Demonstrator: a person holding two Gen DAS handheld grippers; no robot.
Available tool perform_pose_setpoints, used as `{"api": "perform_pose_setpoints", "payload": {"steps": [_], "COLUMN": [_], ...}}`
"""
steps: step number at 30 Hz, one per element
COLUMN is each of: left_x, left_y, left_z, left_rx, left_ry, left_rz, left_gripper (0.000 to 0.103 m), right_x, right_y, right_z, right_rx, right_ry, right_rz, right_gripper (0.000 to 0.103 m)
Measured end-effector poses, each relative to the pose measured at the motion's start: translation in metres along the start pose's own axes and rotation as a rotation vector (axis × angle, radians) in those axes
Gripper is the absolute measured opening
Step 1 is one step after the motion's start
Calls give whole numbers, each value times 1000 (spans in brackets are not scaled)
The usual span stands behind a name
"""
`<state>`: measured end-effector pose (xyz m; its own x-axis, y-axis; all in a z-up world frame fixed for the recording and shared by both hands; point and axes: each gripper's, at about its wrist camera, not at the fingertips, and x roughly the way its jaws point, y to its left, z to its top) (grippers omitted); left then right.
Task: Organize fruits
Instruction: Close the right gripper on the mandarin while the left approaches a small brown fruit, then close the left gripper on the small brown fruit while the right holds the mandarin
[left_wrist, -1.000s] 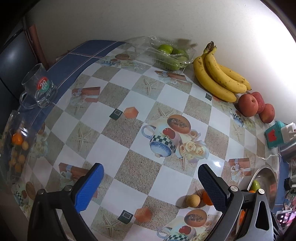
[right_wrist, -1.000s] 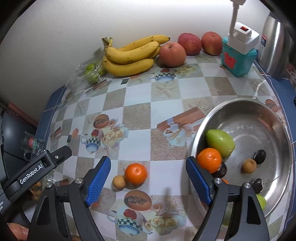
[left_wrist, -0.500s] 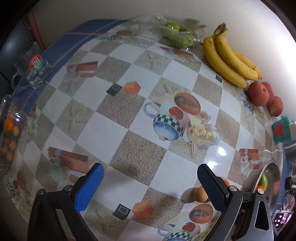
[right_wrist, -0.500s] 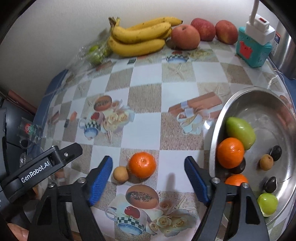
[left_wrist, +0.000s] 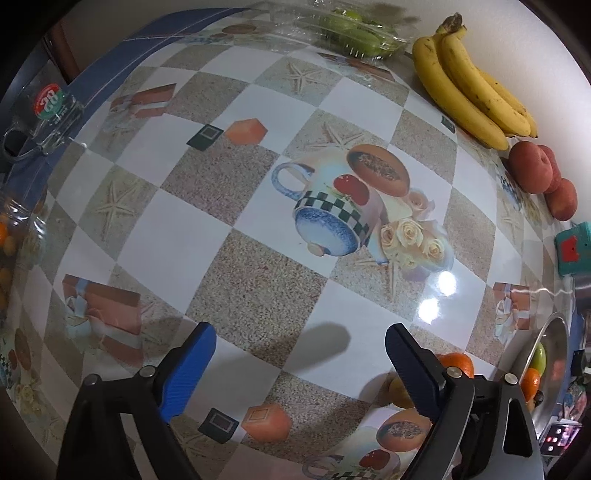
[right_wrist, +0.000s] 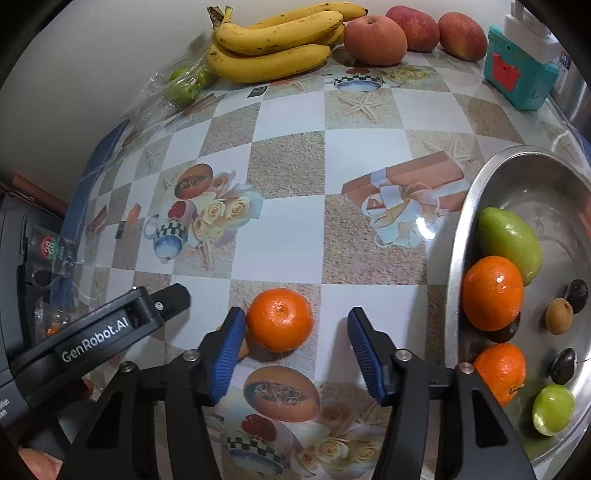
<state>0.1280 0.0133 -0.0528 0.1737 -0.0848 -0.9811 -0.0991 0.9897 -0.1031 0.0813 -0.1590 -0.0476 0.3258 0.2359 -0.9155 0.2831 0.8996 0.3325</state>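
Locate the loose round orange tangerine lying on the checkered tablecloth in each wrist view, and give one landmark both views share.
Left wrist view: the tangerine sits at lower right, mostly hidden behind the left gripper's right finger, next to the steel bowl.
Right wrist view: the tangerine is at lower centre, between the open fingers of the right gripper, close to the left one.
Shared landmark: the yellow banana bunch by the wall.

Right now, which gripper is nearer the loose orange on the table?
Right. The right gripper straddles the orange, jaws closing but not yet pressing. The left gripper sits off to its side over bare tablecloth.
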Motion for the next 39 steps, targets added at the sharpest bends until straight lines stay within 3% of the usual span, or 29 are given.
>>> {"api": "perform_pose_setpoints", "payload": {"steps": [8,17,29,32,39], "left_x": [-7,-22,-21,-20,-19], "left_y": [4,-5,-32,-44,-75], "left_z": [1,8,-2,-6,-18], "left_rx": [-13,1,63,92,169], "left_ry": [-5,-14,41,58,86], "left_rz": [-20,-44,-113,-119,-128], "left_gripper": [94,94,71,62,54], "right_x": [0,-7,-56,-63,-67], "right_y": [4,2,-27,-35,-39], "right_z": [1,3,9,9,9], "right_rx": [5,16,95,113,128], "right_ry": [-11,-26,-134,-147,-150], "right_rz": [37,41,-20,-25,-22], "right_gripper": [39,38,38,38,38]}}
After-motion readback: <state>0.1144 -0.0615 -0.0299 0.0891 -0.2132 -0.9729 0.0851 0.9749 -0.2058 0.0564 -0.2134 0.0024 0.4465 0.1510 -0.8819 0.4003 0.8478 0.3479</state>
